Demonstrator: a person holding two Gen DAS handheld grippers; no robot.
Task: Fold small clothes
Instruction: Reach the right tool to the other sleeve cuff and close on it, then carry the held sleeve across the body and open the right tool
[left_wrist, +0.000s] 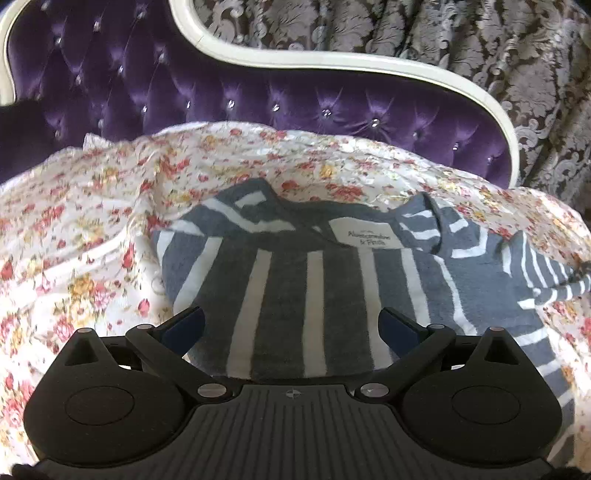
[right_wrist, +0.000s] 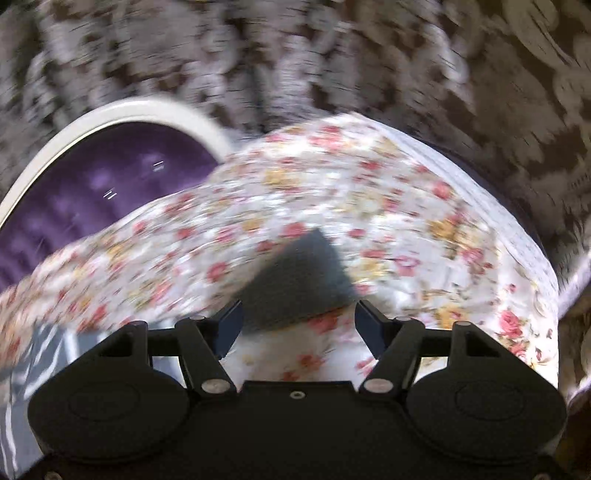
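A small grey shirt with white stripes (left_wrist: 291, 280) lies on a floral sheet (left_wrist: 74, 229), its collar and white label (left_wrist: 364, 236) at the far side, a sleeve bunched to the right. My left gripper (left_wrist: 291, 325) is open, its jaws wide apart just over the shirt's near hem, holding nothing. In the blurred right wrist view, my right gripper (right_wrist: 299, 321) is open and empty over the floral sheet (right_wrist: 332, 192), with a dark grey patch (right_wrist: 303, 273) just ahead of it. A striped piece of the shirt (right_wrist: 44, 354) shows at the lower left.
A purple tufted headboard (left_wrist: 184, 85) with a cream frame (left_wrist: 332, 62) stands behind the sheet. A grey and brown patterned curtain (left_wrist: 480, 44) hangs behind it. The sheet's right edge (right_wrist: 532, 258) drops off beside the curtain.
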